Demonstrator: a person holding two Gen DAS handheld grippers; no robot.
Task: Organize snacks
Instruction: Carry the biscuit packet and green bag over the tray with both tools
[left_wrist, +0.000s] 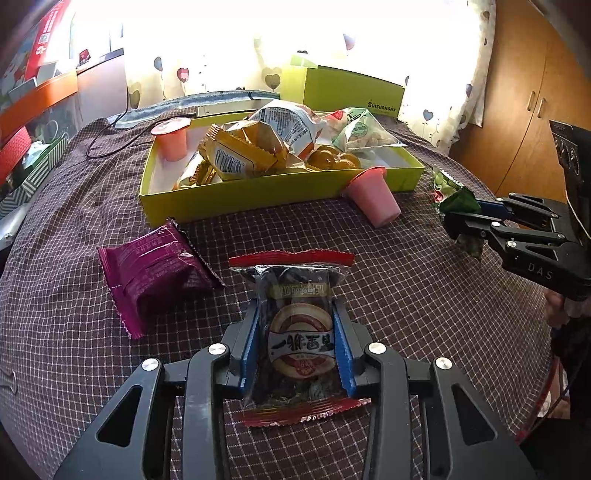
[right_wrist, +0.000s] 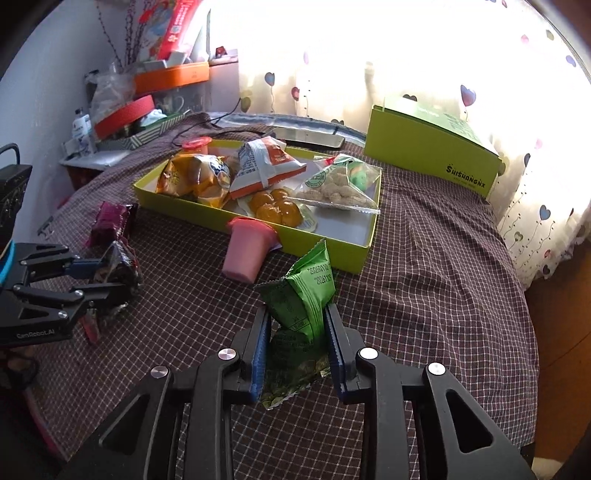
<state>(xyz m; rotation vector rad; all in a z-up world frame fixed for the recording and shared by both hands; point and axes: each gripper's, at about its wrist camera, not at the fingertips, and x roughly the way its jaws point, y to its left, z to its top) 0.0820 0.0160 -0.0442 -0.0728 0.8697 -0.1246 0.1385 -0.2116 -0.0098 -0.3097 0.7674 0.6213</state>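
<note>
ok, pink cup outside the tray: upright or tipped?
Tipped. The pink cup leans against the tray's outer wall, sealed rim uppermost, base on the cloth.

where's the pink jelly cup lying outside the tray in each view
Left wrist view: the pink jelly cup lies tipped right of centre, against the near right corner of the yellow-green tray.
Right wrist view: the same cup sits near centre, against the tray's near wall, just left of the green packet held in the right gripper.
Shared landmark: the tray.
</note>
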